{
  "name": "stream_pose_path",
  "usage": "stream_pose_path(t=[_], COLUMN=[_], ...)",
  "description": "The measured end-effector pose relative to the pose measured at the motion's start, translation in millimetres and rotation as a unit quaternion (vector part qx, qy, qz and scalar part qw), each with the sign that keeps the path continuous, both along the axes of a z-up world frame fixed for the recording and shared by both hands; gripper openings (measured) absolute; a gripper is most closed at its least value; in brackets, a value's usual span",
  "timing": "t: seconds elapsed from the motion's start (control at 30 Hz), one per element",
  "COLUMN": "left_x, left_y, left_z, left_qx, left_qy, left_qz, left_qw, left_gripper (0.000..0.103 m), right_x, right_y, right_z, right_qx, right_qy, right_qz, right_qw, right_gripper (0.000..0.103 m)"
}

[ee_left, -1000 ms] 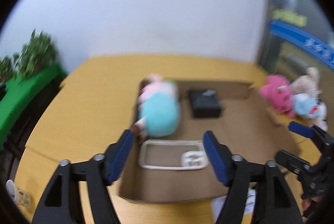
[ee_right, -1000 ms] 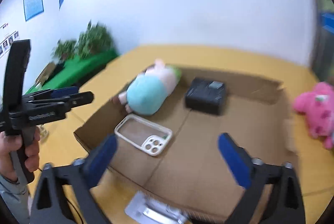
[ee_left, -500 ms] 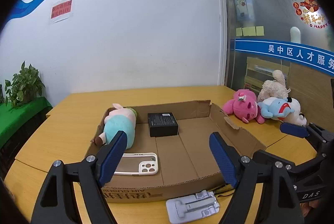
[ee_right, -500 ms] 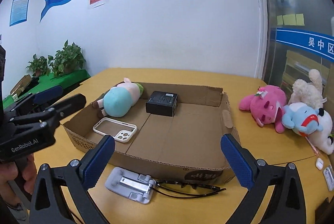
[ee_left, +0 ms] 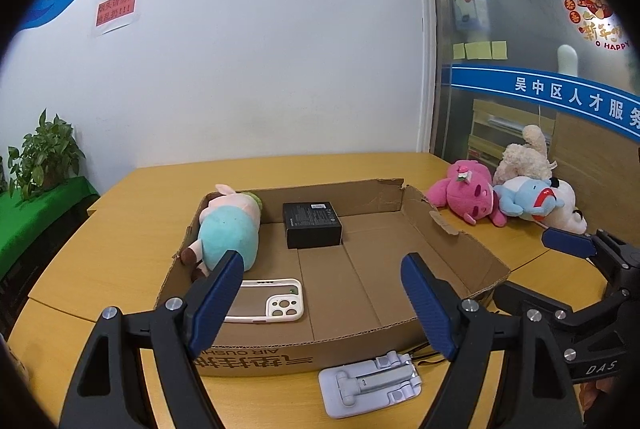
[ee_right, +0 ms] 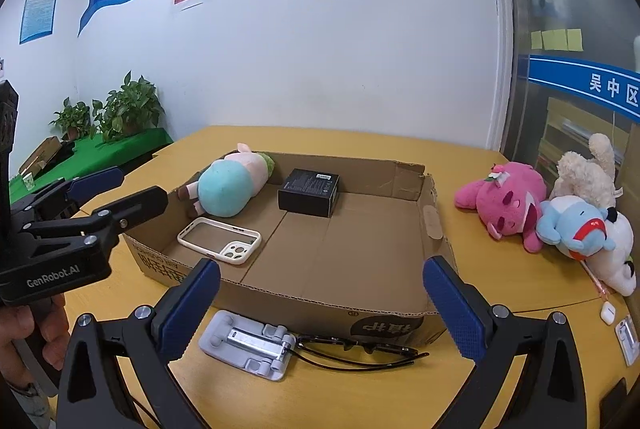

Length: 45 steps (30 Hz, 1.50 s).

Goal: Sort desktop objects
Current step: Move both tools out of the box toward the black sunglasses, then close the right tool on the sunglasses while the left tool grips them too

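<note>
Your left tool (ee_left: 322,299) and your right tool (ee_right: 320,303) both hang with jaws spread wide and nothing between them, just short of the near wall of the cardboard box (ee_right: 304,303) on the yellow bench (ee_right: 328,393). Three things lie in the box: one teal-and-pink plush pig (ee_right: 230,185) along the left wall, its long axis running front to back with the head toward the far corner; one black carton (ee_right: 309,192) beside it, its white label facing up; and one white phone case (ee_right: 219,240) flat near the front left, camera cut-out toward you. In front of the box lie one grey folding phone stand (ee_right: 250,345) and one pair of black glasses (ee_right: 356,353) — the two touch. Three more plush toys sit clustered right of the box: pink (ee_right: 504,203), cream (ee_right: 586,171) and blue-and-white (ee_right: 588,233). Printing on the box wall is upside down and unreadable; the left tool's body reads "GenRobot.AI" — the right one shows "DAS".
</note>
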<state>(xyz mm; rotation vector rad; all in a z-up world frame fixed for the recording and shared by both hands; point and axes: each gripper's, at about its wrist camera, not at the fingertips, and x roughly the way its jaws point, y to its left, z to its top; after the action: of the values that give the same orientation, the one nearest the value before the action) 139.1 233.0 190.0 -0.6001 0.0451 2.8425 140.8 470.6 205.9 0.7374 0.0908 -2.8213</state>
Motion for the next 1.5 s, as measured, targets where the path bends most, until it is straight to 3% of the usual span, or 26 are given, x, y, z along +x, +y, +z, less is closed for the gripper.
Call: stream_pose_path(t=[0.5,0.67,0.77,0.83,0.93,1.07,1.23,1.33,1.4,1.5], left_x=[3.2,7.7,7.9,8.3,9.0,11.2,13.3,11.1,10.4,9.8], left_y=[2.7,1.3,1.2,2.6,6.3,9.0,8.7,6.7,6.1,5.7], left_z=[-16.8,-35.1,-50.9,-59.8,-71.4,-80.0,-83.9,-86.2,-87.7,-89.6], left_qx=[-0.012,-0.022,-0.015,-0.009,0.001,0.008,0.001,0.003,0.002,0.000], left_qy=[-0.030,-0.059,-0.086,-0.100,-0.124,-0.140,-0.146,-0.150,-0.152,-0.155], left_qz=[-0.015,-0.046,-0.060,-0.061,-0.061,-0.066,-0.063,-0.061,-0.060,-0.059], left_qw=[0.9994,0.9970,0.9943,0.9930,0.9905,0.9879,0.9872,0.9868,0.9865,0.9862], left_gripper=[0.081,0.081,0.081,0.081,0.081,0.081,0.081,0.081,0.081,0.081], right_x=[-5.7,-12.1,-22.2,-31.5,-45.8,-67.7,-80.0,-79.2,-71.3,-39.1], right_y=[4.7,37.1,69.7,86.8,98.3,104.2,89.2,85.2,81.5,65.5], right_z=[-18.5,-47.7,-76.4,-97.9,-117.9,-136.6,-146.5,-149.0,-147.5,-140.1], right_qx=[-0.012,-0.030,-0.057,-0.046,-0.020,-0.035,-0.042,-0.046,-0.058,-0.052], right_qy=[-0.030,-0.078,-0.125,-0.158,-0.171,-0.185,-0.195,-0.203,-0.214,-0.214], right_qz=[0.017,0.037,0.068,0.072,0.074,0.102,0.162,0.170,0.184,0.247], right_qw=[0.999,0.996,0.988,0.984,0.982,0.977,0.966,0.963,0.958,0.944], right_gripper=[0.103,0.103,0.103,0.103,0.103,0.103,0.103,0.103,0.103,0.103])
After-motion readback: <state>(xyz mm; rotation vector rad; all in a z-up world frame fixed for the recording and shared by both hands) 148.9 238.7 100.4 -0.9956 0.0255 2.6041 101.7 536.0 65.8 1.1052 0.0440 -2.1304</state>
